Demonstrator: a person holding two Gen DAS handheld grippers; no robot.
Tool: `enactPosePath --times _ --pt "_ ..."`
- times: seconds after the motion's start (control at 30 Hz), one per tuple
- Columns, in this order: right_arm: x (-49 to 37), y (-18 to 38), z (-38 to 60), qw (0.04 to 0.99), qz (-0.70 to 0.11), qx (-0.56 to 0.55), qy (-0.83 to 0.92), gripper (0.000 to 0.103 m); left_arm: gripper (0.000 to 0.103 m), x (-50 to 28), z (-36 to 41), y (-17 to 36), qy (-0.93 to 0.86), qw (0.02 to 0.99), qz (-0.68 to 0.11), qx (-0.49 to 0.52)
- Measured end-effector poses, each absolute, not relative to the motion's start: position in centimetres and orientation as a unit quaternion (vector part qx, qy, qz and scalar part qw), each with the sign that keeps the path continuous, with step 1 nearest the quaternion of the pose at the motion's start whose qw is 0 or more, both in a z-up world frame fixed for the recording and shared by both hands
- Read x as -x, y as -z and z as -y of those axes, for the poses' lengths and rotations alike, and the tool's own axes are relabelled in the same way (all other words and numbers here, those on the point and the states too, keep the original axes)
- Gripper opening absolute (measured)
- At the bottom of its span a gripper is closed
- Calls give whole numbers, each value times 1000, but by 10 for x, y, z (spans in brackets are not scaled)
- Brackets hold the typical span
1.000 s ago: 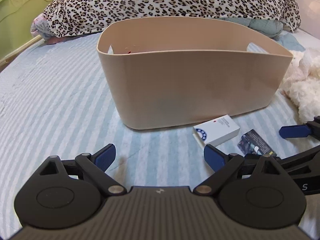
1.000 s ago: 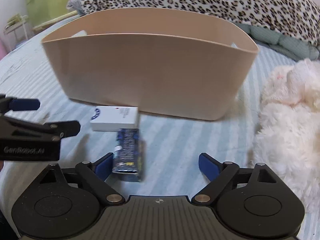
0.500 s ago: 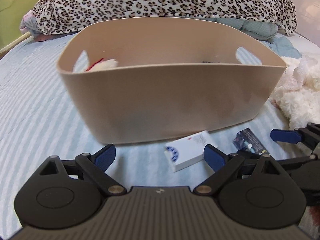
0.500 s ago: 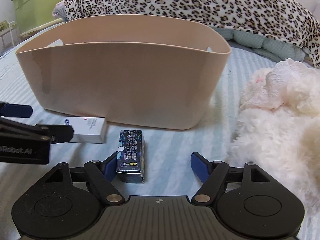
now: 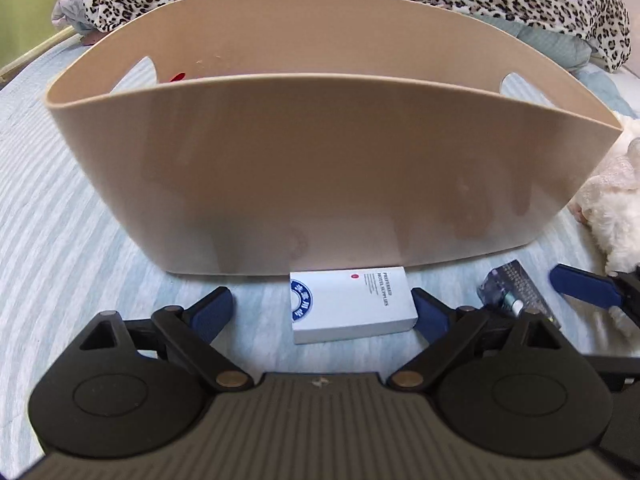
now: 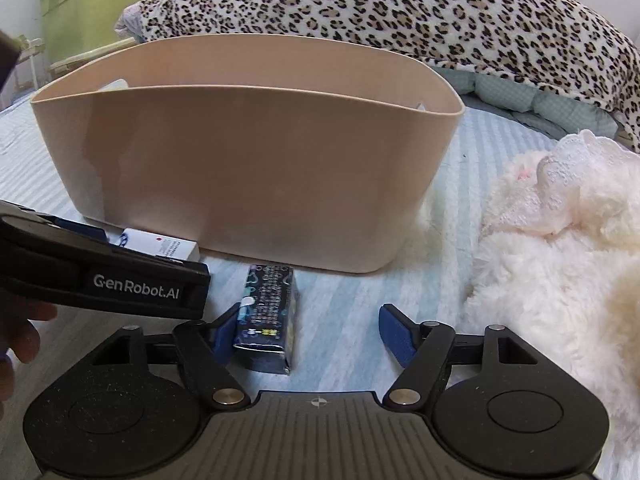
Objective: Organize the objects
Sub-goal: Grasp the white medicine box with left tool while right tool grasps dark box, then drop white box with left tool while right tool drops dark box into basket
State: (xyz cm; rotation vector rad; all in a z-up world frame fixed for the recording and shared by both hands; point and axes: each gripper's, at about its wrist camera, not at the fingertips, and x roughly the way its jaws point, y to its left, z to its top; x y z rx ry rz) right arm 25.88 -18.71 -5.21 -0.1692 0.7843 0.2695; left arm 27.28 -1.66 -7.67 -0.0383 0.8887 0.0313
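Note:
A white box (image 5: 352,305) with a blue round logo lies on the striped bed in front of a beige basket (image 5: 320,184). My left gripper (image 5: 322,312) is open, low over the bed, and the box lies between its fingers, close to the right one. A dark blue box (image 6: 268,316) lies beside it, also in the left wrist view (image 5: 516,292). My right gripper (image 6: 306,332) is open, with the dark box just inside its left finger. The white box (image 6: 168,249) shows partly behind the left gripper's body (image 6: 104,272). Something red (image 5: 177,77) shows inside the basket.
The basket (image 6: 248,168) stands close ahead of both grippers. A fluffy white plush toy (image 6: 560,264) lies to the right, and shows in the left wrist view (image 5: 612,208). A leopard-print blanket (image 6: 400,12) is heaped behind. A green bin (image 6: 100,4) stands at far left.
Both grippers moved forward and lower. The white box now lies between my left fingers, and the dark box sits by my right gripper's left finger. Both stay open.

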Motion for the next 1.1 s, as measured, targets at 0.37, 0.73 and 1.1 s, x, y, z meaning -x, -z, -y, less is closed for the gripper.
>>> enactPosePath --times 0.37,0.73,1.1 --pt "-251 46 180 911 -370 84 -159 21 61 -257 -9 60 -6 905 -423 46" --pt "-220 -6 180 927 -325 74 -173 21 61 -214 -20 0 18 932 -361 13" --pt "-235 -80 167 955 -241 38 -171 21 61 -237 -18 -59 9 955 -295 -20"
